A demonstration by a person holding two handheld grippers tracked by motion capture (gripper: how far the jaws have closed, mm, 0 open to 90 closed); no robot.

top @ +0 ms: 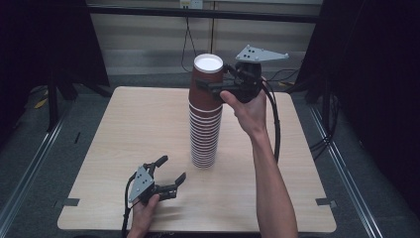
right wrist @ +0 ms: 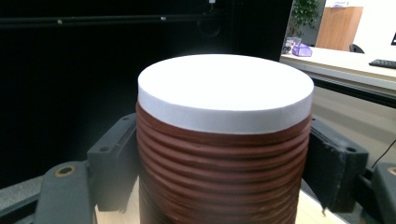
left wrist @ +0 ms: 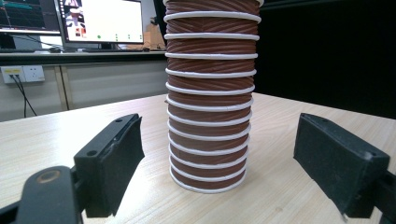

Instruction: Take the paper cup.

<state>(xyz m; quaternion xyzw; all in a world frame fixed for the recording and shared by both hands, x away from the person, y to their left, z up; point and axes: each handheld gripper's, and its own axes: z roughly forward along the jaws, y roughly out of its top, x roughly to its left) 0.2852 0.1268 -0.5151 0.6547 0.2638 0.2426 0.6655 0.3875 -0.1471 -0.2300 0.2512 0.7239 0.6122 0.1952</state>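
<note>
Near the middle of the counter (top: 124,129), a tall stack of inverted brown ribbed paper cups (top: 204,129) is stood upright, each cup marked off by a white rolled rim. No brand, label or readable writing is seen on the cups; the ribbed brown walls are plain, and the white base of the top cup (top: 208,63) is blank. In the left gripper view, monitors on a desk behind show lit windows, but their text is too small to be read.

The right tool (top: 214,87) is held level at the top of the stack, and in the right gripper view its black pads are seen pressed against both sides of the top cup (right wrist: 224,154), just under the white base, so that cup is pinched. The left tool (top: 171,171) is rested low near the front left part of the counter, well apart from the stack; in the left gripper view its jaws are spread, with nothing between them, and the foot of the stack (left wrist: 208,140) is seen farther off, framed between them.

Bare wood is left all round the stack, with wide room to the left, right and front. The counter's edges are well away from the stack's foot, and the rounded front corners are unobstructed.
</note>
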